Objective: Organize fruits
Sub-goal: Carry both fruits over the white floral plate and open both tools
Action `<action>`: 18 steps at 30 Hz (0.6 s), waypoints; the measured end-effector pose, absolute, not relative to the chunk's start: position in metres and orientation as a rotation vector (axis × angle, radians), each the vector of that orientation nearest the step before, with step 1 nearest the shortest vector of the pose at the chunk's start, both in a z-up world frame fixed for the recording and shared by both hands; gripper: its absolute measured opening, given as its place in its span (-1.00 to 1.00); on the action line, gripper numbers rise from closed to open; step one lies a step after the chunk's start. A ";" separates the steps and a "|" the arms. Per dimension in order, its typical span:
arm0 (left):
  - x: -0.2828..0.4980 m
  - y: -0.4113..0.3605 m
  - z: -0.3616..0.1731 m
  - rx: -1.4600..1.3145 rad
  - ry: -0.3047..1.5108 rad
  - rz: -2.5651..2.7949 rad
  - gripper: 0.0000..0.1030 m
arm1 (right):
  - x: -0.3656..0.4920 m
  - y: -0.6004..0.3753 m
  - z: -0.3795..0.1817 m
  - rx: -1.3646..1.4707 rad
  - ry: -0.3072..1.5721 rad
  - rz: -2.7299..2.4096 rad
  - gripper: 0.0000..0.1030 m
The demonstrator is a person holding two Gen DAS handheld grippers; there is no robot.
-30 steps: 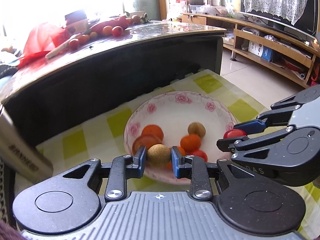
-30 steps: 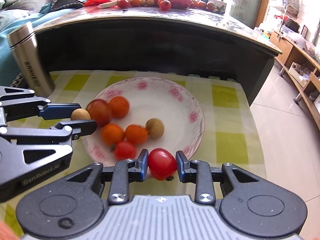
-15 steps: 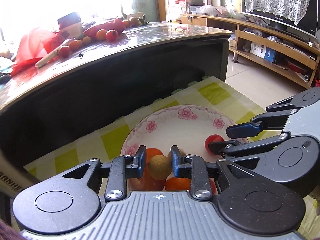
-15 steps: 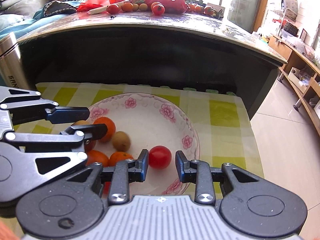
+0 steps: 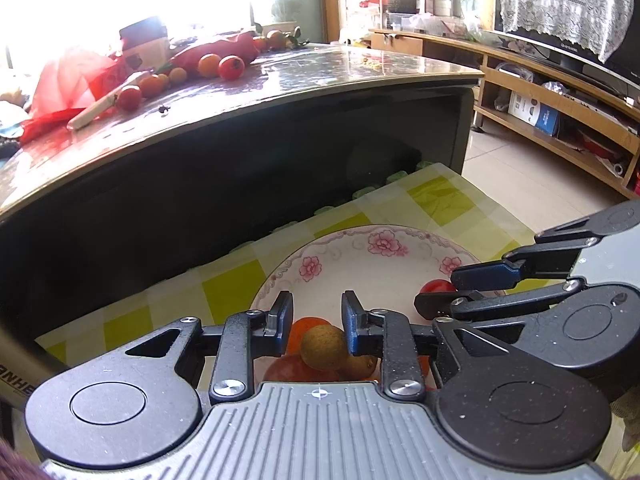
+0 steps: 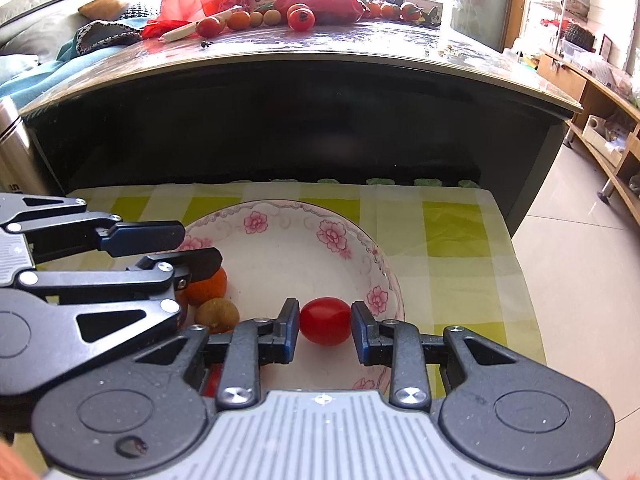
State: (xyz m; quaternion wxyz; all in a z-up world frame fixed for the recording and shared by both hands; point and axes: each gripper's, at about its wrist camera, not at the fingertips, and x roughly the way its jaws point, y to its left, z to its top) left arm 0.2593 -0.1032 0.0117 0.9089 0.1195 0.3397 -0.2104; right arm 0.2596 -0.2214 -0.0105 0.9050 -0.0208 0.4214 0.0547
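Between right hand-held gripper fingers, tomato, untouched

A tomato lies in the bowl between the right gripper's fingers; oranges lie left, under the left gripper.

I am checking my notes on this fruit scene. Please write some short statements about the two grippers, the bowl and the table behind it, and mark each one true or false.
1. The right gripper is open, with a red tomato between its fingers. True.
2. The flowered bowl stands on a plain white cloth. False: the cloth is checked green and white.
3. The left gripper is clamped on an orange. False: it is open, and a brown longan lies between its fingers.
4. More fruit lies on the dark table behind the bowl. True.
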 end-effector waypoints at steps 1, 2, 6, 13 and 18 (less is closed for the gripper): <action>0.261 -0.103 0.012 0.240 0.704 -0.432 -0.30 | 0.260 -0.222 -0.010 -0.036 0.871 0.113 -0.32; 0.262 -0.103 0.012 0.235 0.707 -0.431 -0.30 | 0.261 -0.223 -0.010 -0.030 0.871 0.113 -0.32; 0.264 -0.102 0.012 0.230 0.709 -0.422 -0.26 | 0.263 -0.225 -0.010 -0.014 0.870 0.109 -0.31; 0.266 -0.100 0.013 0.224 0.713 -0.404 -0.09 | 0.264 -0.226 -0.009 -0.001 0.873 0.101 -0.29; 0.266 -0.100 0.014 0.225 0.713 -0.393 -0.03 | 0.264 -0.227 -0.008 0.002 0.878 0.089 -0.22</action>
